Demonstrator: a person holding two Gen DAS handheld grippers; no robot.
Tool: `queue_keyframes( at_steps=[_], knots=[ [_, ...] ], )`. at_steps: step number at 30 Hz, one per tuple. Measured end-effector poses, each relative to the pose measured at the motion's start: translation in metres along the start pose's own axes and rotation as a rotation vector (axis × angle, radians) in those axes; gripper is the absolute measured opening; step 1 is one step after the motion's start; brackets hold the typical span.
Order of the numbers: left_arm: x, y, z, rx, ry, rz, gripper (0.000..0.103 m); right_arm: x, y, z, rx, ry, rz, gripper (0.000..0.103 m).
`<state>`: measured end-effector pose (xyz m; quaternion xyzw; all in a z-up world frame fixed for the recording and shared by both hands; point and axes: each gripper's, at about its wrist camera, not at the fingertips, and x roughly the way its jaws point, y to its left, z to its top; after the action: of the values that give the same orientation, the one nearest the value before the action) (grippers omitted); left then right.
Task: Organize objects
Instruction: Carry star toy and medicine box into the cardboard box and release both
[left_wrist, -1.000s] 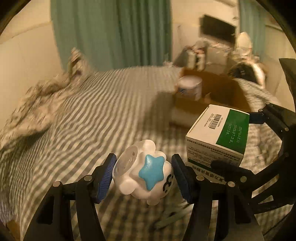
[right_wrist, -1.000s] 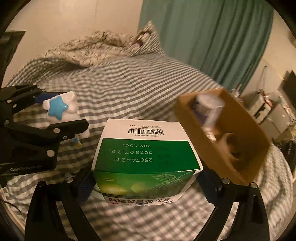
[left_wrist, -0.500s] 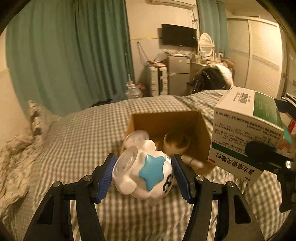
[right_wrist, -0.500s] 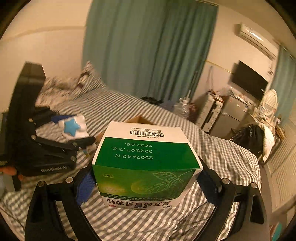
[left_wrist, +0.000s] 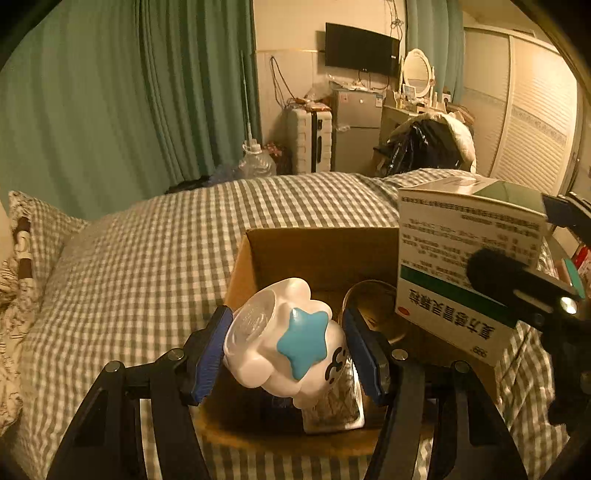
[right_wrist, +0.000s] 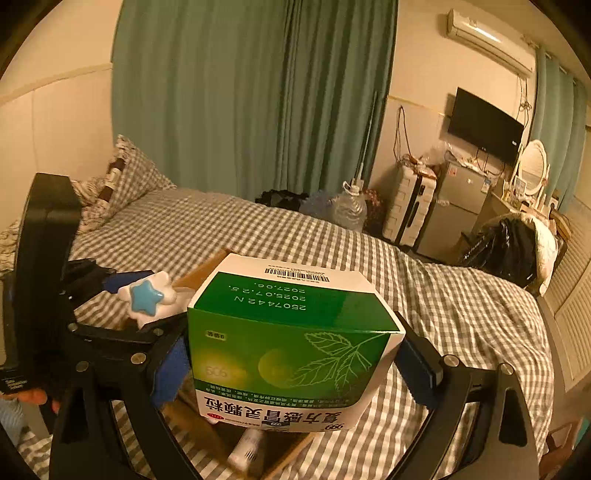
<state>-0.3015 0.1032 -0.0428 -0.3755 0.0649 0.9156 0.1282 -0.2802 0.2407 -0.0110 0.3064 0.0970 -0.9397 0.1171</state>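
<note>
Over the cardboard box (left_wrist: 317, 254) on the checked bed (left_wrist: 147, 258), left tool (left_wrist: 288, 350) pinches a white star toy (left_wrist: 284, 343), right tool (right_wrist: 295, 365) at 3 o'clock clamps a green medicine carton (right_wrist: 291, 347).

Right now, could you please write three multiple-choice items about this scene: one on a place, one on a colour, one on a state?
1. Where is the cardboard box?
A on the bed
B on the floor
C on a shelf
2. What colour is the star on the toy?
A red
B blue
C yellow
3. The right hand-held gripper is:
A open, empty
B shut on a bottle
C shut on the green carton

Answers: 1 A, checked bed lies around it. 2 B, the star is blue. 3 C, both pads press its sides.
</note>
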Motion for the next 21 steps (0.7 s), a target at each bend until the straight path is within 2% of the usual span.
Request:
queue_keyframes(
  at_steps=[5, 9, 10, 12, 15, 21],
  knots=[
    [0.014, -0.002, 0.004, 0.017, -0.023, -0.018, 0.066, 0.028, -0.011, -0.004, 0.022, 0.017, 0.009, 0.097],
    [0.011, -0.004, 0.009, 0.029, -0.039, -0.002, 0.087, 0.024, -0.022, -0.005, 0.074, -0.020, 0.017, 0.102],
    [0.006, -0.004, 0.010, 0.025, -0.048, 0.002, 0.089, 0.020, -0.023, -0.004, 0.084, -0.029, 0.019, 0.102],
    [-0.006, -0.002, 0.010, 0.014, -0.060, 0.012, 0.097, 0.007, -0.025, -0.002, 0.086, -0.042, 0.014, 0.103],
    [-0.034, 0.000, 0.014, -0.004, -0.081, 0.020, 0.099, -0.016, -0.024, 0.005, 0.075, -0.060, -0.020, 0.103],
    [-0.113, -0.002, 0.012, -0.005, -0.161, 0.031, 0.103, -0.098, -0.003, 0.017, 0.019, -0.106, -0.049, 0.103]
  ],
)
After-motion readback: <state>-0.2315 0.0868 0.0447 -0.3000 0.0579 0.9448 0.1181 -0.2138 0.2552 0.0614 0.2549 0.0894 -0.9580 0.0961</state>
